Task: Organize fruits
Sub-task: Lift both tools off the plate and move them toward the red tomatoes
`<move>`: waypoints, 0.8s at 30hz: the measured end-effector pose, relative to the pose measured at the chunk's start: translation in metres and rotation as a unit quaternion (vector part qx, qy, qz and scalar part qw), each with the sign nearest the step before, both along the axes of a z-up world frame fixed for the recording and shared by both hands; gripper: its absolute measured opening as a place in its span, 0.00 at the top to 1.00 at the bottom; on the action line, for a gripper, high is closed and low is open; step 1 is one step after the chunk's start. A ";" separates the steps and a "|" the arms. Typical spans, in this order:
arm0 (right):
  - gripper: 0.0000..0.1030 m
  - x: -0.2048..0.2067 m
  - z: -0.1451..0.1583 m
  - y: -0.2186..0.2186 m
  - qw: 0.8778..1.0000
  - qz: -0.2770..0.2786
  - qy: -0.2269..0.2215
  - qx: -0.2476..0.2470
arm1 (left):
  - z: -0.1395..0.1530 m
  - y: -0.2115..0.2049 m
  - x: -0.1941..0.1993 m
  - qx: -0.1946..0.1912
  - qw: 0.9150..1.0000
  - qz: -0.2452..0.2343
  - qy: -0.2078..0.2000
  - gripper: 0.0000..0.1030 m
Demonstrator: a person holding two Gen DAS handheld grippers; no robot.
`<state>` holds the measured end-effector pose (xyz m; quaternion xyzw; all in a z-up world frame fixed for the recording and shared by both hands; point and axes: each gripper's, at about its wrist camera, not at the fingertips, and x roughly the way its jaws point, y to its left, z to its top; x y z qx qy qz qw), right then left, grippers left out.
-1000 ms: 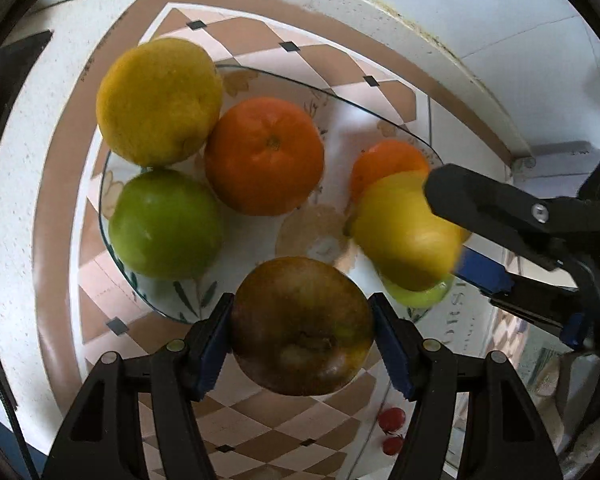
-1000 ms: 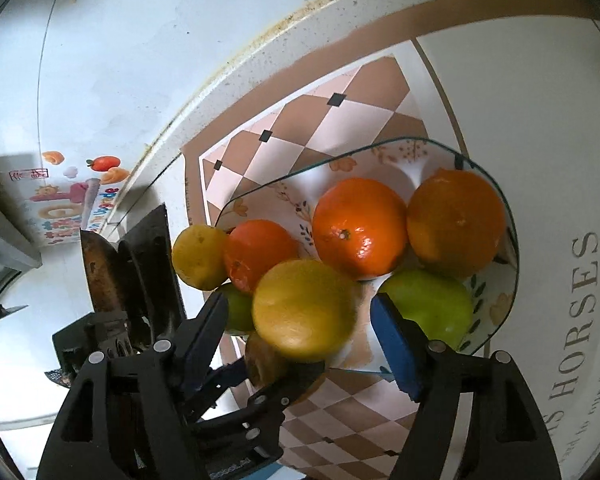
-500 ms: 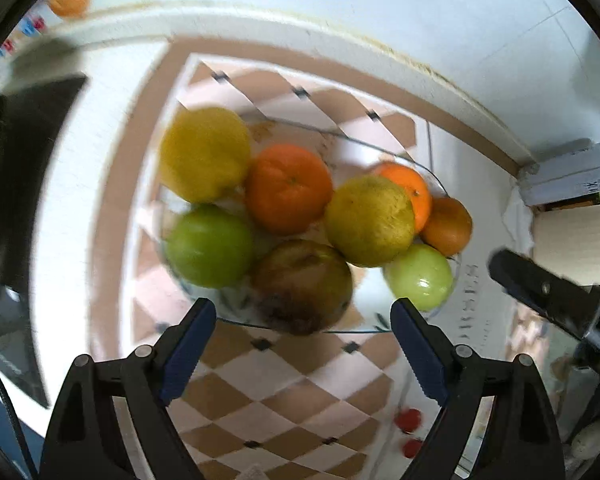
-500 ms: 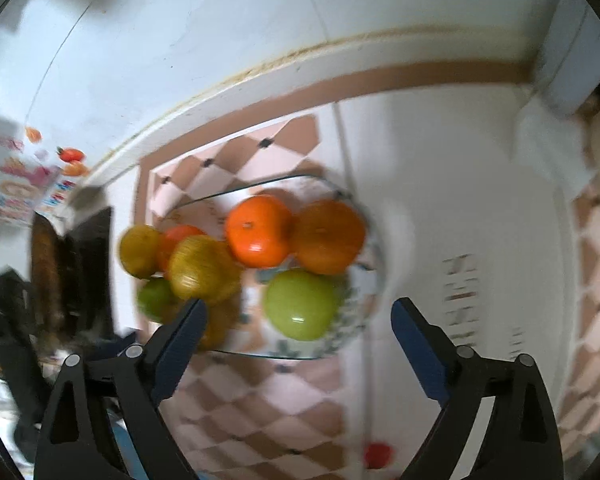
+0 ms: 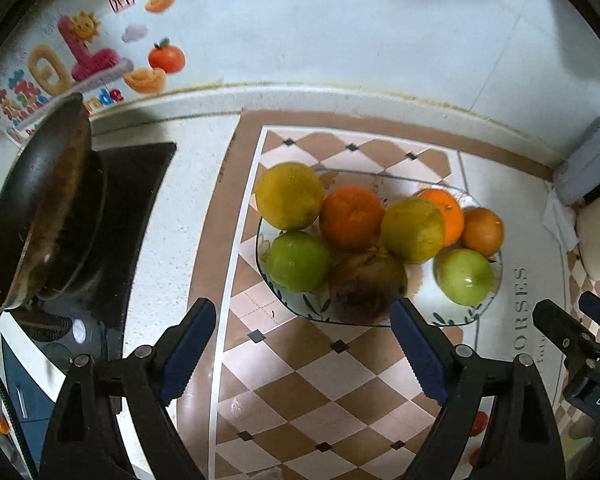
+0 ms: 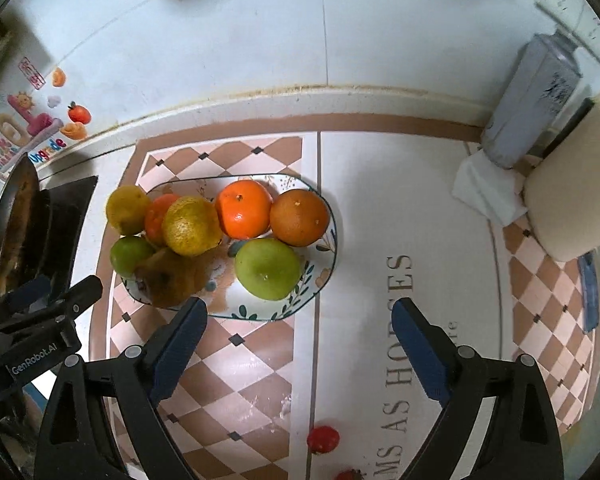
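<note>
Left tool (image 5: pixel 300 344) jaws wide, nothing between them, above checkered mat (image 5: pixel 324 384) just in front of the fruit plate (image 5: pixel 452 322). Right tool (image 6: pixel 300 340) also wide and empty, over the mat (image 6: pixel 260 368) near the plate's (image 6: pixel 268 314) front right edge. Plate sits on the tabletop (image 6: pixel 420 200) on the mat, all fruit piled on it: yellow citrus (image 5: pixel 290 196) back left, orange mandarin (image 5: pixel 352 218) beside it, green apple (image 5: pixel 299 261) front left, brownish fruit (image 5: pixel 368 284) at front edge, yellow-green citrus (image 5: pixel 412 229) stacked on top in middle, two more oranges behind at right (image 5: pixel 448 208) (image 5: pixel 483 231), second green apple (image 5: pixel 465 277) front right. Dark wok (image 5: pixel 40 208) on stove at left. Small red fruit (image 6: pixel 323 439) loose on the mat, well apart from plate.
</note>
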<state>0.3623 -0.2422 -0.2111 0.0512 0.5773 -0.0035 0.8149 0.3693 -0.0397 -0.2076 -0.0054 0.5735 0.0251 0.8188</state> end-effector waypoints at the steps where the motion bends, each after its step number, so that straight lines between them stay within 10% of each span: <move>1: 0.07 -0.008 0.008 -0.001 1.000 -0.004 -0.009 -0.002 | 0.003 -0.002 -0.002 0.001 1.000 -0.002 -0.007 0.13; 24: 0.04 -0.172 0.160 0.015 0.985 -0.025 -0.163 -0.044 | 0.137 -0.009 -0.137 -0.025 0.987 -0.057 -0.150 0.13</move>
